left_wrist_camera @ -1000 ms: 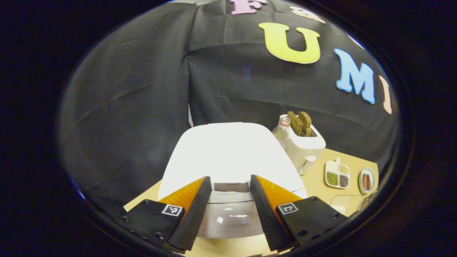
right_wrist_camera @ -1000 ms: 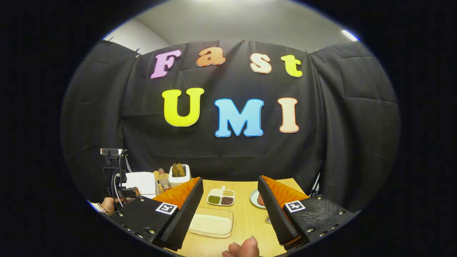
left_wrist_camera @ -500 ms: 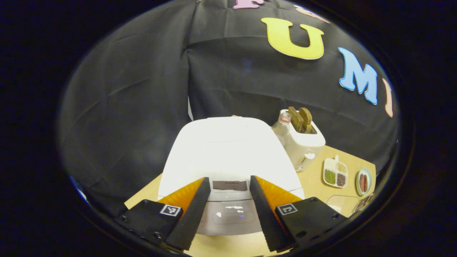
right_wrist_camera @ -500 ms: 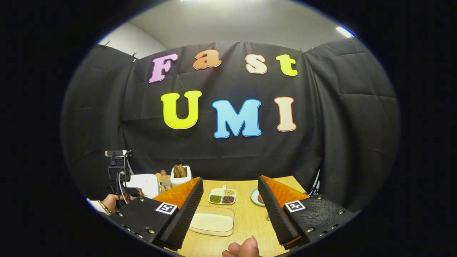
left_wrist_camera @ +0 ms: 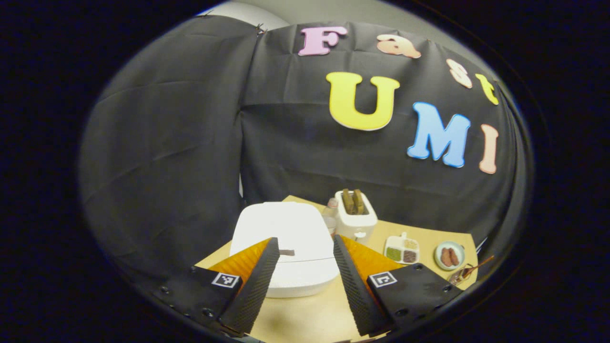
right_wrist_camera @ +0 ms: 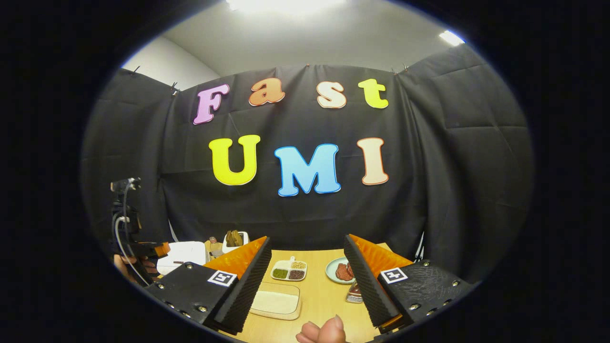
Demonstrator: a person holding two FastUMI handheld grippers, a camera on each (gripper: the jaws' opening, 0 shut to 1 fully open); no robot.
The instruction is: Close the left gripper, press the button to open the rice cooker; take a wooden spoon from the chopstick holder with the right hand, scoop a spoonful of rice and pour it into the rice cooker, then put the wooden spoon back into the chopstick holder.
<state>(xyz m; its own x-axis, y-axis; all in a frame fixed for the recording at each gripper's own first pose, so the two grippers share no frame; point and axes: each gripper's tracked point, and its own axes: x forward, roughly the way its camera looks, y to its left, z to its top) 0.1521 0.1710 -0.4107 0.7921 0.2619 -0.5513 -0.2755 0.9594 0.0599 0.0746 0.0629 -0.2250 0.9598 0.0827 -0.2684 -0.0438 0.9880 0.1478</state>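
Compared with a second ago, the left gripper (left_wrist_camera: 301, 281) has drawn back and up from the rice cooker (left_wrist_camera: 286, 238); the cooker, which then loomed large between the fingers, now sits smaller and farther off, and more of the table (left_wrist_camera: 305, 314) shows in front of it; the fingers are spread apart and hold nothing, much as before. In the right gripper view the camera has tilted up a little, so more ceiling shows, and the other gripper (right_wrist_camera: 143, 248), off at the left edge with its cables, stands higher than it did.

The rice cooker is white with rounded corners and its lid is down; a small dark strip marks the front of the lid; it stands at the far left of the table, near the black cloth wall. Just beside it on the right stands a bottle (left_wrist_camera: 330, 212), and next to that the white chopstick holder (left_wrist_camera: 355, 220) with brown wooden handles standing up out of it. Farther right lie a divided dish of grains (left_wrist_camera: 401, 249) and a small plate (left_wrist_camera: 449, 256).

The right gripper (right_wrist_camera: 307, 281) is spread open with nothing between its fingers; below it on the table lies a clear tray of rice (right_wrist_camera: 275, 302); a fingertip (right_wrist_camera: 326, 331) shows at the bottom edge.
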